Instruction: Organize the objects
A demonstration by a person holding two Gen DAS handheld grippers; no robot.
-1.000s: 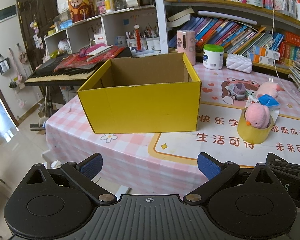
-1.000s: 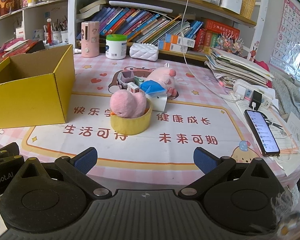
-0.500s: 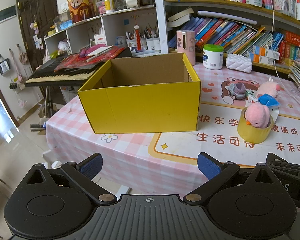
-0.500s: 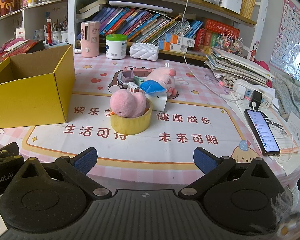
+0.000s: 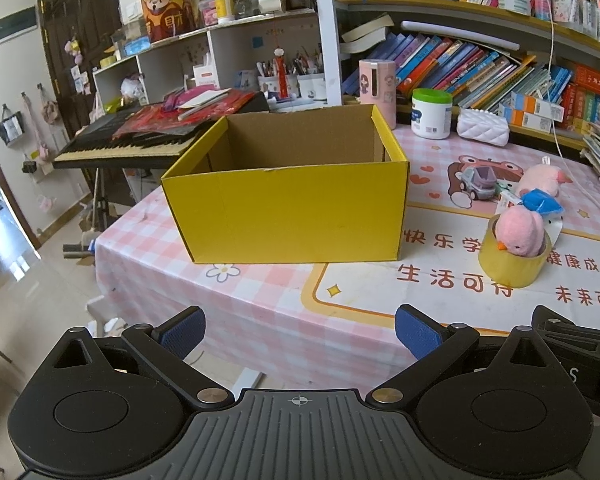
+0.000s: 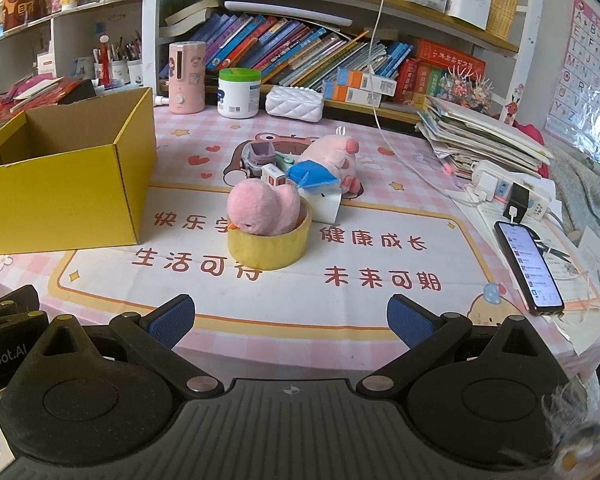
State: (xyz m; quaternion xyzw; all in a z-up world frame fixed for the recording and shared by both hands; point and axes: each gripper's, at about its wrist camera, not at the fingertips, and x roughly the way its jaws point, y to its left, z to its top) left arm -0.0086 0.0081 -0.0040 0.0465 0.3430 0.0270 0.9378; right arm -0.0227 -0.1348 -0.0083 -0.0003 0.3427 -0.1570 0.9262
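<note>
A desk (image 6: pixel 188 148) under pink checked cloth filled the frame, with crowded bookshelves (image 6: pixel 300 52) across the top and a keyboard piano (image 5: pixel 132 142) at the left of the left wrist view. A printed mat (image 6: pixel 380 264) covered the desk's middle. The yellow cardboard box (image 5: pixel 296 216) stood open-topped at centre, brown inside, its long axis running left to right. Right of it a pink plush chick (image 6: pixel 260 210) sat in a yellow tape roll (image 6: pixel 268 250), beak towards the lower left. Behind lay a pink plush pig (image 6: pixel 332 156) and a grey toy car (image 6: pixel 258 156). The left claw (image 5: pixel 300 330) and right claw (image 6: pixel 290 316) were both spread wide, holding nothing.
</note>
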